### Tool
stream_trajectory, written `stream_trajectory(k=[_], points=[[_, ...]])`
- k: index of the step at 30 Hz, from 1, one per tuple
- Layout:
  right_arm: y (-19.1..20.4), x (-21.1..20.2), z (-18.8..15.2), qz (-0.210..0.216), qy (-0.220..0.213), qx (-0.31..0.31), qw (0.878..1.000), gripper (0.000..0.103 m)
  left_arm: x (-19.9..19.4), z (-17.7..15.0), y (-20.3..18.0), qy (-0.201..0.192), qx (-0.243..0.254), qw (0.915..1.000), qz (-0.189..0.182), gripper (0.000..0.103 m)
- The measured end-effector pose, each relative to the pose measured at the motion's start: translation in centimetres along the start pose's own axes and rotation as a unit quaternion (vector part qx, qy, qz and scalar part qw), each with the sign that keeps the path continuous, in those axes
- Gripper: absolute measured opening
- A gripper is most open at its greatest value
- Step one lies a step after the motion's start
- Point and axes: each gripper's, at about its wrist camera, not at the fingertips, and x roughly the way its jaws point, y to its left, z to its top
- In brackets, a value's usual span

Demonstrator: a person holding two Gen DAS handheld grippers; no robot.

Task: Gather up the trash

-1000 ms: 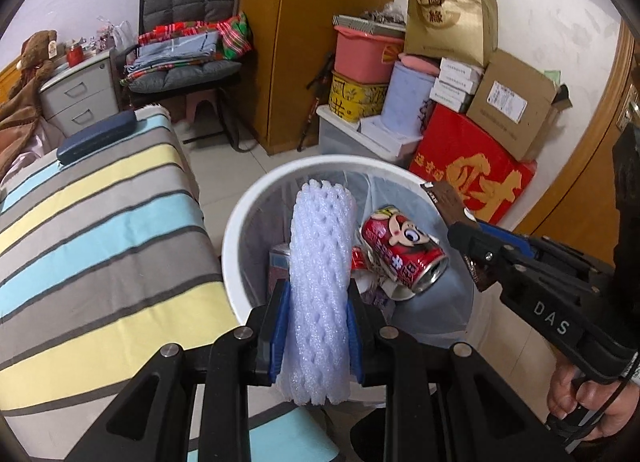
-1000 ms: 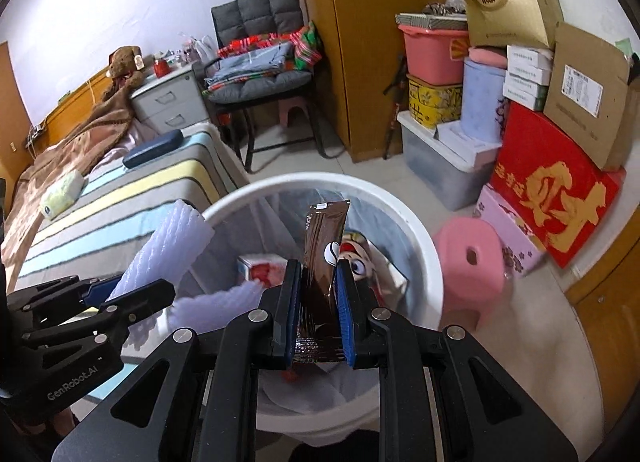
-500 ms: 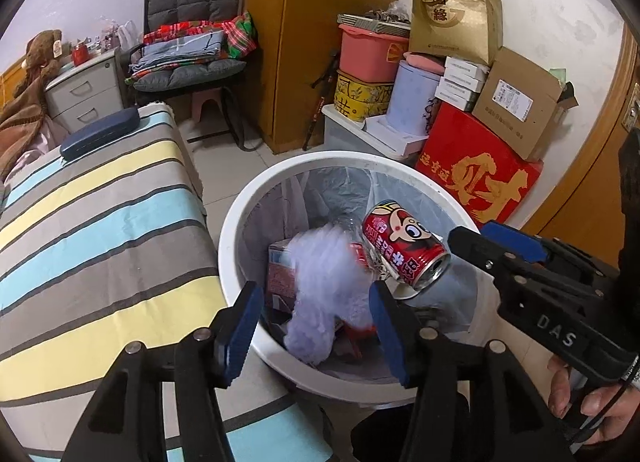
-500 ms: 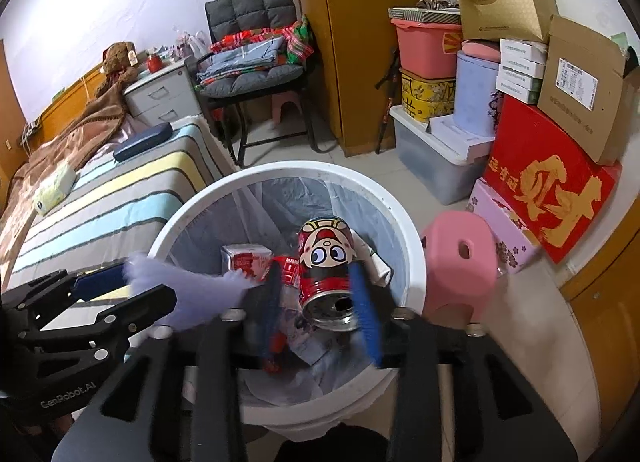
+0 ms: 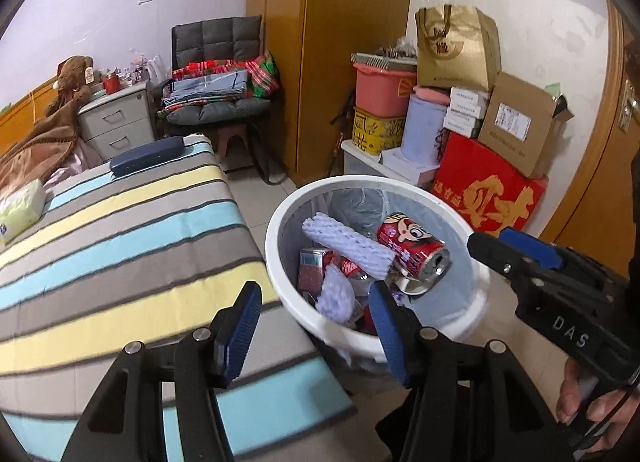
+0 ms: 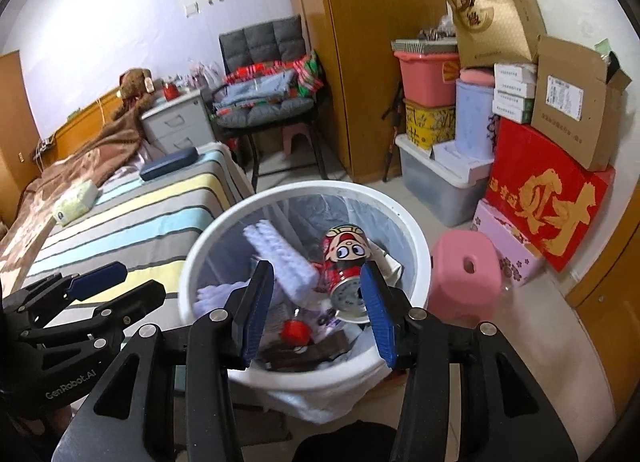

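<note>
The foam sleeve (image 5: 347,243) and brown wrapper (image 6: 308,352) lay inside the white bin (image 5: 362,336), among a red can (image 5: 412,252) and other scraps. The bin stood on the floor, its rim just beside the bed's (image 5: 120,246) corner, a pink stool (image 6: 466,276) on its other side. Both left tongs (image 5: 314,332) and right tongs (image 6: 316,308) stood spread and empty over the rim.

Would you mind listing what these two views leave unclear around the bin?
- Bin's bottom, both views: covered by the foam sleeve, red can and other trash.
- Brown wrapper, right wrist view: partly behind the right gripper's fingers.
- Box labels, left wrist view: print too small.
</note>
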Motion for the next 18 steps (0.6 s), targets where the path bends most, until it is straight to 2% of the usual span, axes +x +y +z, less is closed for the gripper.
stream_trajectory(k=[9,13,18], points=[[1.4,-3.6,-2.2,-0.012,-0.046,-0.003,0.999,0.047,-4.8,-3.8,0.0,-0.032,-0.001,0.9986,0.042,0.056],[1.9,-4.2,-3.5,-0.02,-0.056,-0.001,0.998,0.047,-6.4,-5.7,-0.9,-0.046,0.01,0.9979,0.044,0.056],[2.4,-5.0,-5.2,-0.036,-0.057,0.001,0.998,0.047,-7.8,-7.2,-1.6,-0.062,0.022,0.9958,0.064,0.056]])
